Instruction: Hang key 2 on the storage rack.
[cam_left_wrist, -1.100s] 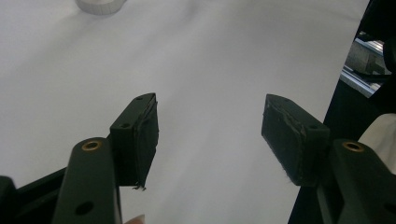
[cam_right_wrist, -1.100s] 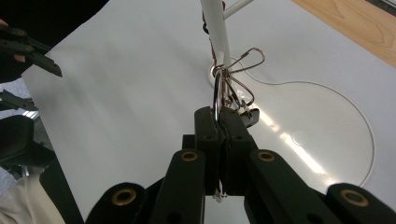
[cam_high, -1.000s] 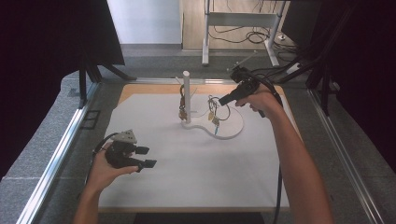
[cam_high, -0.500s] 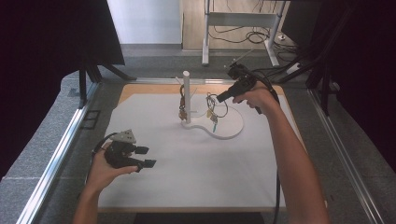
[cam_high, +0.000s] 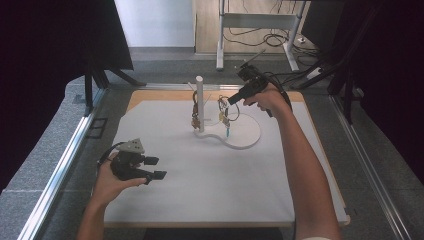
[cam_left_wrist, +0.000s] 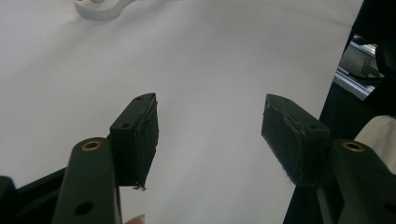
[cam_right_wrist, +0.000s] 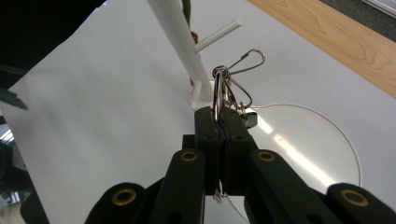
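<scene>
Item: white stand (cam_high: 200, 102), an upright post with side pegs on a curved white base, standing toward the far side of the white surface (cam_high: 220, 190).

Item: key ring (cam_right_wrist: 219, 88) with clips, pinched between the pressed-together fingers of the right gripper (cam_right_wrist: 218, 122), held in the air just beside a peg of the stand. A second bunch (cam_high: 195, 116) hangs close against the post.

Item: left gripper (cam_left_wrist: 208, 135), fingers spread, holding nothing, low over the near left of the surface.

Progress, as a judgement: key ring in hand, not yet settled on a peg; hanging or removal cannot be told.
</scene>
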